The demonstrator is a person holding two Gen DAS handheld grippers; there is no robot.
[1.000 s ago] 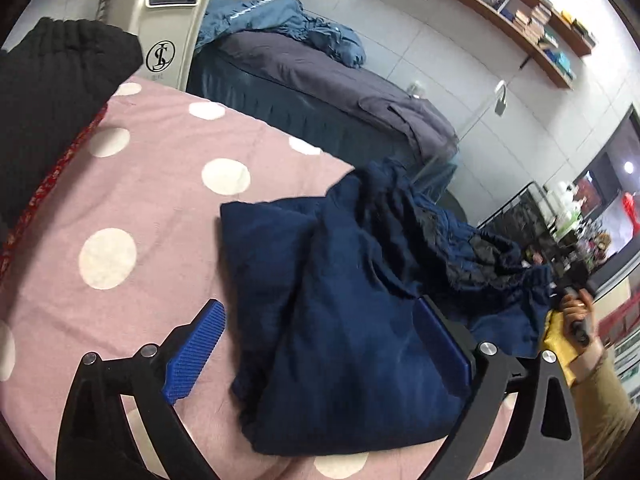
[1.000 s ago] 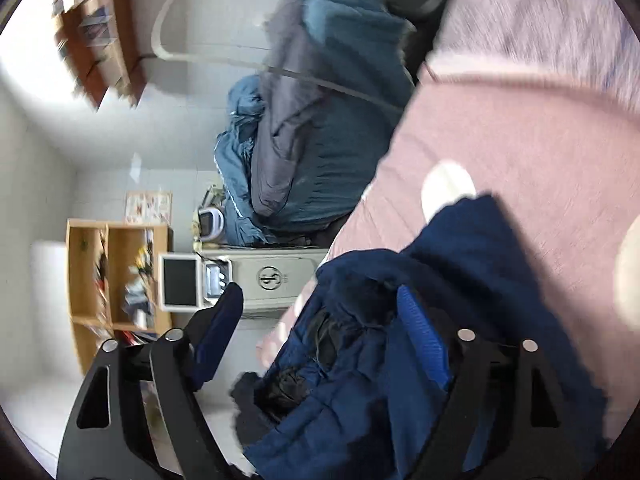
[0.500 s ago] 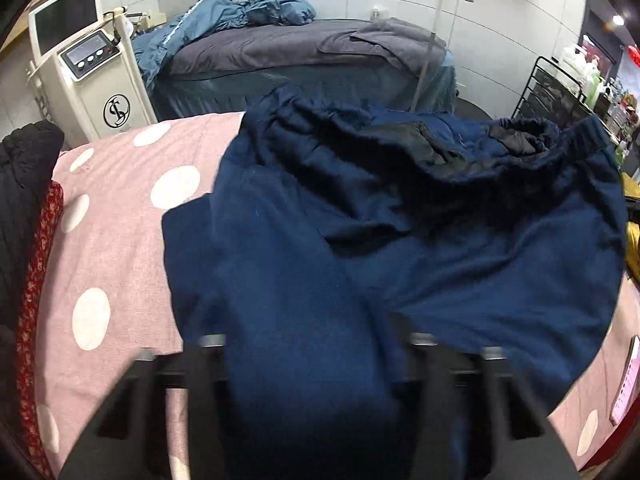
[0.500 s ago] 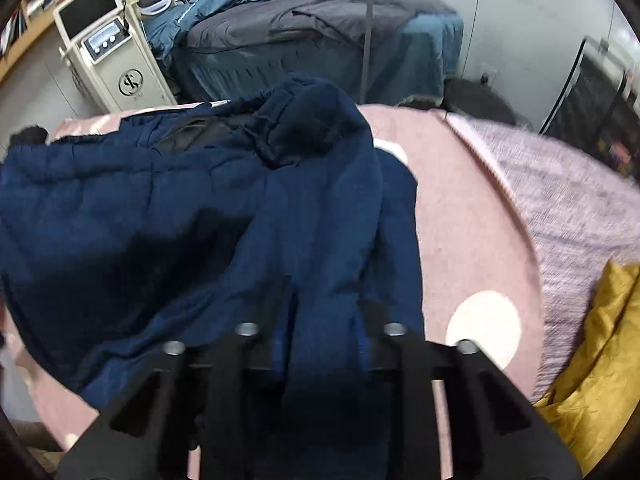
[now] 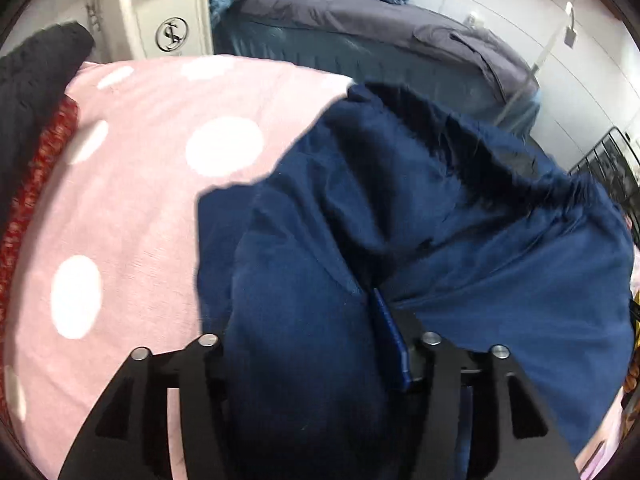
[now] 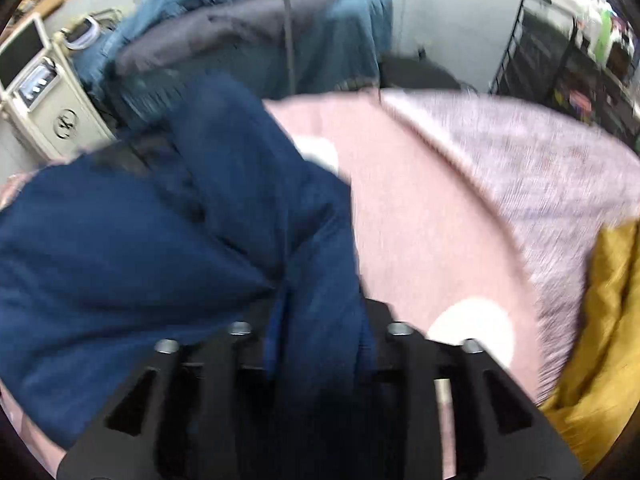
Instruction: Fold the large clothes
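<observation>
A navy blue garment (image 5: 440,232) with a gathered waistband is held up over the pink polka-dot bed cover (image 5: 152,184). My left gripper (image 5: 316,344) is shut on a bunched fold of it; cloth drapes over and hides most of the fingers. The garment also fills the left half of the right wrist view (image 6: 140,248). My right gripper (image 6: 320,328) is shut on another bunch of the same cloth, its fingertips buried in fabric. The cloth spans between the two grippers.
A black knit item and red fabric (image 5: 36,92) lie at the bed's left edge. A mustard-yellow cloth (image 6: 600,340) and a lilac knit blanket (image 6: 540,160) lie at the right. A beige machine (image 5: 160,8), a blue treatment bed (image 5: 380,40) and a black rack (image 6: 560,40) stand behind.
One second ago both grippers were open above the garment. They have shut on it and lifted it; now the cloth has swung and both views have shifted.
</observation>
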